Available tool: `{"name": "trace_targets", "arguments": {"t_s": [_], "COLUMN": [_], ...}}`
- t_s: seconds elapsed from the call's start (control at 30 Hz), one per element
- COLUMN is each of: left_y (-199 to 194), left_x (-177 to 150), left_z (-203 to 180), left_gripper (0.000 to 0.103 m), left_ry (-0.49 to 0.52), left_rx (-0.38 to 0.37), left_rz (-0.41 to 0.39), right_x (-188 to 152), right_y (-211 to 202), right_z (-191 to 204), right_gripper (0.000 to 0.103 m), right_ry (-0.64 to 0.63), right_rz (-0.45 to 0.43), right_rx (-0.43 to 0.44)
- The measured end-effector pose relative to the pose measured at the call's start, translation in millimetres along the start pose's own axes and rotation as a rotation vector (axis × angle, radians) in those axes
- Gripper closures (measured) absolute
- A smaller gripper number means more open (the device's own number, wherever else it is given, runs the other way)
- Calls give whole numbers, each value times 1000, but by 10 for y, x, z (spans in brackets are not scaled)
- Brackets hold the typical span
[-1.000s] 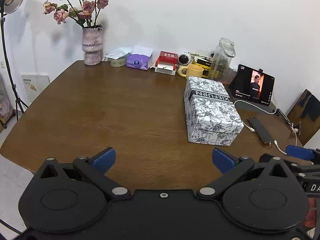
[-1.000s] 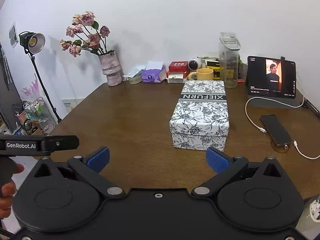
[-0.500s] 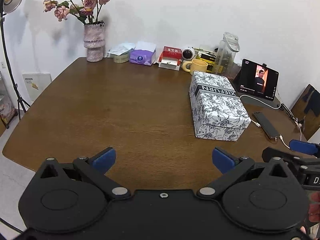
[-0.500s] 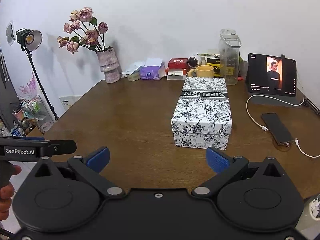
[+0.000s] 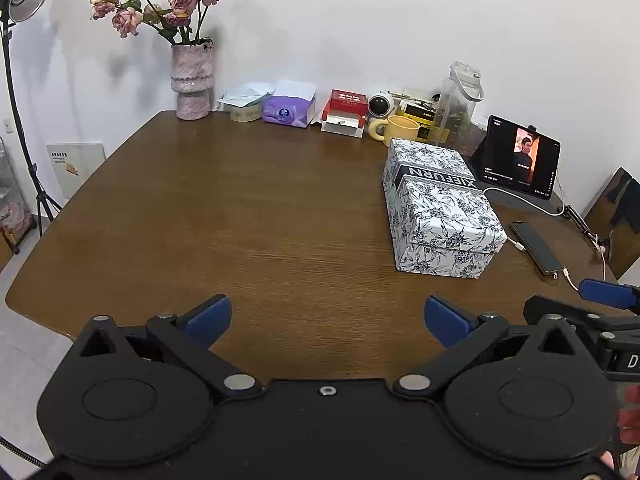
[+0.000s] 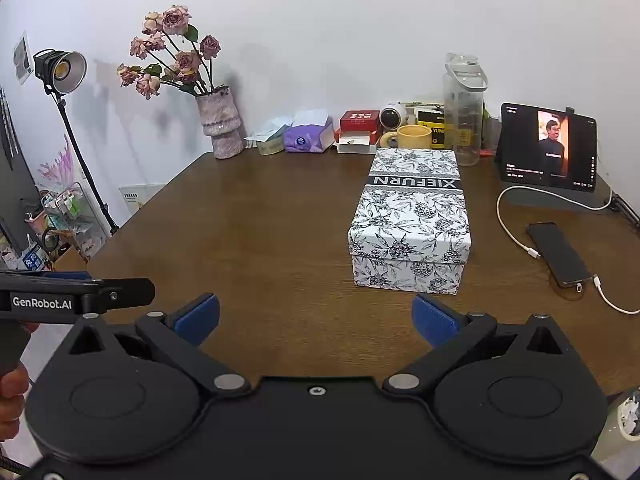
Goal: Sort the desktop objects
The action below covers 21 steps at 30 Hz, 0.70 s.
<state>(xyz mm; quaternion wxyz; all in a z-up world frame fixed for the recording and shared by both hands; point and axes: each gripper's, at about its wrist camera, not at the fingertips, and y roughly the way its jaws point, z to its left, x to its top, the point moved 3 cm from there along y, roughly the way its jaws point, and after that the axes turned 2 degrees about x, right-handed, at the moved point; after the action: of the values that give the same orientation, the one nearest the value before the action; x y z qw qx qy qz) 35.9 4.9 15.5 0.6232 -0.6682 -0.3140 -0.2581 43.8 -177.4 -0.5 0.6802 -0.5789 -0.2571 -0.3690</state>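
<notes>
1. While both grippers hang low over the near edge, the brown tabletop (image 6: 248,240) fills the middle of each frame; one tabletop, mostly bare at its centre, which leaves room for sorting.
2. One floral lidded box (image 6: 412,216) sits right of centre in the right wrist view, lid on, long side pointing away, probably the container meant to receive things.
3. One left gripper (image 5: 326,316) and one right gripper (image 6: 316,314) sit at the bottom of their frames, fingers spread wide and empty, likely ready for a first pick.
4. One tablet (image 6: 550,148) stands propped at upper right, its screen lit.
5. One clear jug (image 6: 464,116) and one vase (image 6: 220,128) of roses stand against the wall.
6. One phone (image 6: 558,254) lies flat at right, cabled for charging.
7. One yellow mug (image 6: 412,137) and one purple tissue pack (image 6: 308,138) line the far edge.
</notes>
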Motion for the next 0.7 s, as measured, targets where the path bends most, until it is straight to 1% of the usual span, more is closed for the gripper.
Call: {"name": "trace_targets", "arguments": {"t_s": [0.7], "left_y": [27], "left_x": [-2], "left_z": [-28], "left_gripper": [0], "left_ry": [2], "left_rx": [2], "left_rz": [10], "right_x": [-15], "right_y": [61], "right_z": [-58], "right_gripper": [0], "right_ry": [1], "right_rz": [20], "right_rx": [12]}}
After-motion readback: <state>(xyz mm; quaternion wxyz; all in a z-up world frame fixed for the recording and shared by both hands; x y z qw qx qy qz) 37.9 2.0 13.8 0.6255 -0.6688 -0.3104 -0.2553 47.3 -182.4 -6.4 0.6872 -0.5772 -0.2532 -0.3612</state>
